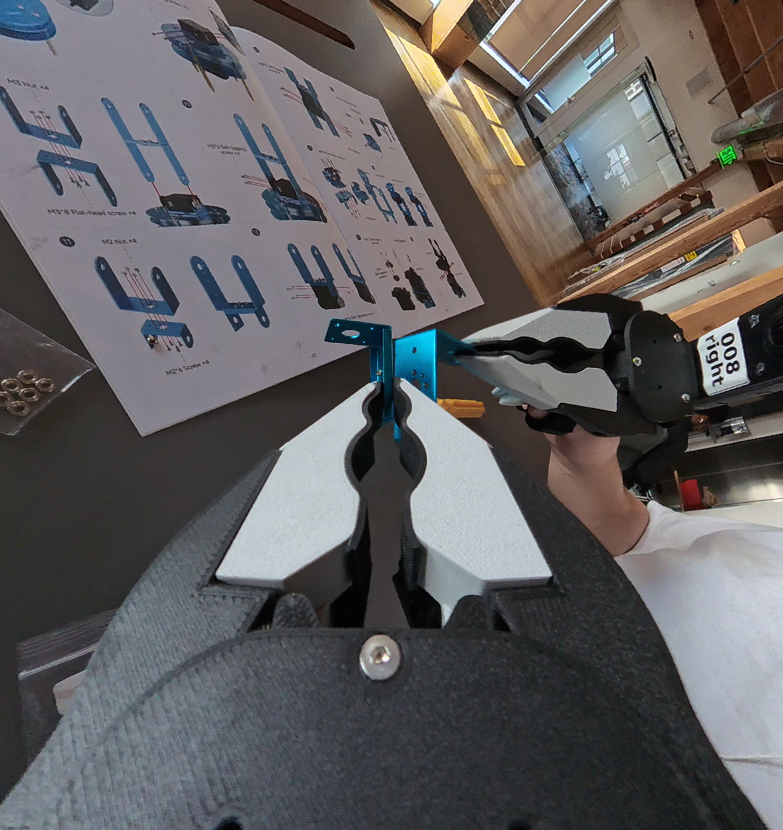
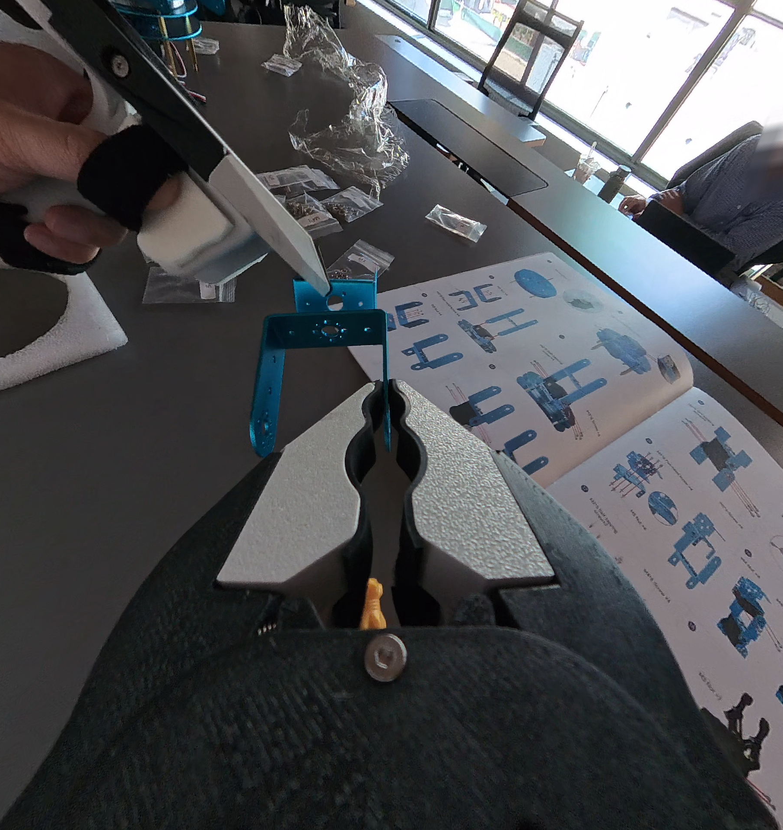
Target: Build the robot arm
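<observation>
Two blue metal U-brackets meet back to back above a dark table (image 2: 134, 449). My left gripper (image 1: 387, 387) is shut on one blue bracket (image 1: 356, 334), pinching a flat wall of it at the fingertips. My right gripper (image 2: 386, 384) is shut on one arm of the other blue U-bracket (image 2: 324, 332). In the left wrist view the right gripper (image 1: 459, 355) comes in from the right with its bracket (image 1: 414, 355). In the right wrist view the left gripper (image 2: 320, 285) reaches down from the upper left onto the farther bracket (image 2: 354, 296).
An open instruction booklet (image 1: 201, 179) lies on the table, also in the right wrist view (image 2: 605, 426). A bag of nuts (image 1: 12, 386), small parts bags (image 2: 318, 197), crumpled clear wrap (image 2: 349, 116), white foam (image 2: 44, 341), a yellow tool (image 1: 464, 406). A seated person (image 2: 731, 202) is far right.
</observation>
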`<state>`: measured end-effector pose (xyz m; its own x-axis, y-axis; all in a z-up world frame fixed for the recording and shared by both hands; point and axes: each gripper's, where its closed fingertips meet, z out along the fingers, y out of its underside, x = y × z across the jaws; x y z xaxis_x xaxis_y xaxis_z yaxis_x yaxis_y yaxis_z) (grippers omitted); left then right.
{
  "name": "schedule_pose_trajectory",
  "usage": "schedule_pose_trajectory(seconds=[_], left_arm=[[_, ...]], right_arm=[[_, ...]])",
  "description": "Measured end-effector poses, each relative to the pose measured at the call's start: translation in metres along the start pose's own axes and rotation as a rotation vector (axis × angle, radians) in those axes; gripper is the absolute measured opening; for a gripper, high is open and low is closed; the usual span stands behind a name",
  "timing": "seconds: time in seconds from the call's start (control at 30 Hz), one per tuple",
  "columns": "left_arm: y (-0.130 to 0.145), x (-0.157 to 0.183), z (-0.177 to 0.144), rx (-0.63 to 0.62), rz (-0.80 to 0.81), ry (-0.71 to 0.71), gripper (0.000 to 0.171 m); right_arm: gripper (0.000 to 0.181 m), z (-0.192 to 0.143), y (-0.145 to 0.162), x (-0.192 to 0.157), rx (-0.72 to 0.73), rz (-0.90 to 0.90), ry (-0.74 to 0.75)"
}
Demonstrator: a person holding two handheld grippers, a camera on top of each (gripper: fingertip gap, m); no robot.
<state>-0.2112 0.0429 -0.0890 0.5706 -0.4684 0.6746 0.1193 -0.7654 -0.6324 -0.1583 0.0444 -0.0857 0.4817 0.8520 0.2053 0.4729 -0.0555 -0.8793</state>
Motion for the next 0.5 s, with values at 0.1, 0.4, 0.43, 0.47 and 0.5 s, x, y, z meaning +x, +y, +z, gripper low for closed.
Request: schedule_pose_trajectory(seconds=[0.1,0.4,0.43,0.47,0.5], left_arm=[[0.0012,0.0016,0.0016,0.0,0.001,0.004,0.002],[-0.0011,0.0001,0.0041,0.006,0.024,-0.02,0.002],[-0.001,-0.0005,0.0044,0.004,0.033,-0.029,0.002],[-0.0012,-0.0008,0.0046,0.003,0.042,-0.036,0.002],[-0.0015,-0.0008,0.0048,0.003,0.049,-0.041,0.002]], right_arm=[[0.001,0.0018,-0.001,0.0014,-0.021,-0.016,0.01],[0.001,0.0052,-0.0023,0.0,-0.045,-0.014,0.004],[0.001,0.0053,-0.0024,0.0006,-0.044,-0.01,0.005],[0.001,0.0052,-0.0025,0.0012,-0.043,-0.006,0.005],[0.001,0.0052,-0.0025,0.0015,-0.041,-0.003,0.004]])
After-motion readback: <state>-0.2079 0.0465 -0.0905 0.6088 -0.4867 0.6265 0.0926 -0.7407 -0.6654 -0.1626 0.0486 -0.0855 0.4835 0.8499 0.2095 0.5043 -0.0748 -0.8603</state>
